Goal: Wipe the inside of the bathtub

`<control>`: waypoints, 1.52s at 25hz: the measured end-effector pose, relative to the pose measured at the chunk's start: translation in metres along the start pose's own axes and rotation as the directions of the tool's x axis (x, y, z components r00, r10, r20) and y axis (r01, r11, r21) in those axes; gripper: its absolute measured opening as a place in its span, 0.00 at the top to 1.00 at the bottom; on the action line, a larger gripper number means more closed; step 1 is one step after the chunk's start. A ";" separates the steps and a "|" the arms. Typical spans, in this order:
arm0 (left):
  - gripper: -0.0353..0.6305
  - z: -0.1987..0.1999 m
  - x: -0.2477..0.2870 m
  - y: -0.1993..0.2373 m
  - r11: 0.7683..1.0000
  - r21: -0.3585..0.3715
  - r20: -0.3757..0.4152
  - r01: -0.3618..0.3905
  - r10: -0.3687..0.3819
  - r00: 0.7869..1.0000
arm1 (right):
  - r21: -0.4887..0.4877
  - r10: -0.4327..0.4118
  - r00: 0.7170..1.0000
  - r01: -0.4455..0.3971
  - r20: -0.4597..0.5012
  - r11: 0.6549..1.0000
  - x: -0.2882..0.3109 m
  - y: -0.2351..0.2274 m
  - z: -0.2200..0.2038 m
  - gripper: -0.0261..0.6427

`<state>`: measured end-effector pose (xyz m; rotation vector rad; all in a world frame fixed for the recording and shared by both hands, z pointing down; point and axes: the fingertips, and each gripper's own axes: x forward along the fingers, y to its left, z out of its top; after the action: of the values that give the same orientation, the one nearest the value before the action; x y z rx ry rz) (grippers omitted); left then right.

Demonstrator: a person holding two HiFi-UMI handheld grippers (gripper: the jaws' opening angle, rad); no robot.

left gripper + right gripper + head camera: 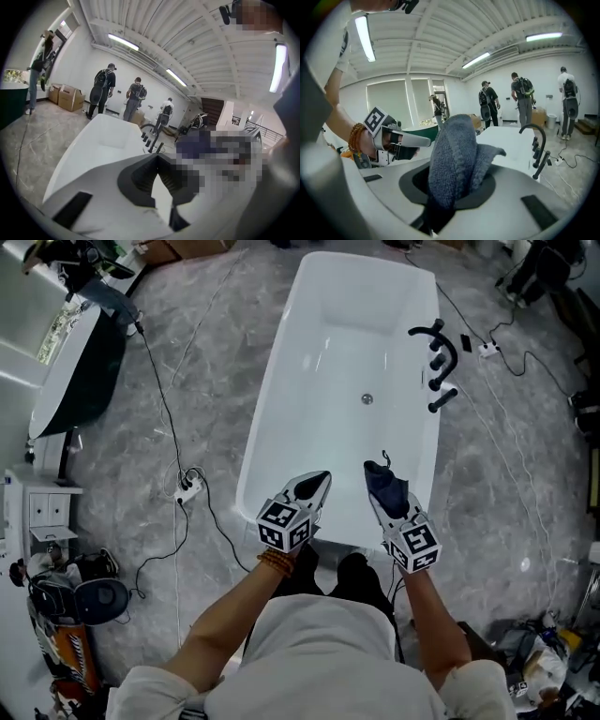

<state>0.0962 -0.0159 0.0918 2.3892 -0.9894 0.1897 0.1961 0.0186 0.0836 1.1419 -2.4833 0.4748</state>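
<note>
A white freestanding bathtub point(347, 362) stands lengthwise ahead of me, with a drain point(367, 398) in its floor and a black faucet point(439, 352) on its right rim. Both grippers hover over its near end. My right gripper point(382, 486) is shut on a dark blue-grey cloth point(386, 487); in the right gripper view the cloth point(452, 159) bulges up out of the jaws and hides them. My left gripper point(315, 487) is shut and holds nothing; its fingertips point(159, 161) meet above the tub point(93, 145). It also shows in the right gripper view point(417, 139).
Cables and a power strip point(187, 488) lie on the marble floor left of the tub, another plug block point(487, 349) to the right. A dark green tub point(75, 371) stands far left. Several people point(103, 91) and cardboard boxes point(65, 97) are beyond the tub's far end.
</note>
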 end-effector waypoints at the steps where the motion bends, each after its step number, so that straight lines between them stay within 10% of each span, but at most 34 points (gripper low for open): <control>1: 0.95 0.013 -0.007 -0.005 1.000 0.014 0.017 0.003 -0.003 1.000 | 0.003 -0.009 0.999 0.009 0.031 1.000 -0.007 0.005 0.015 0.82; 18: 0.96 0.201 -0.123 -0.128 0.952 0.297 0.310 0.069 -0.164 0.936 | -0.115 0.013 0.931 0.031 0.366 0.993 -0.111 0.108 0.226 0.82; 38: 0.96 0.229 -0.172 -0.159 0.933 0.353 0.356 0.070 -0.203 0.912 | -0.171 0.020 0.871 0.073 0.490 0.983 -0.142 0.145 0.276 0.82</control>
<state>0.0649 0.0604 -0.2251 2.8731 -1.0156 -0.1966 0.1190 0.0779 -0.2453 1.3493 -2.8524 -0.0771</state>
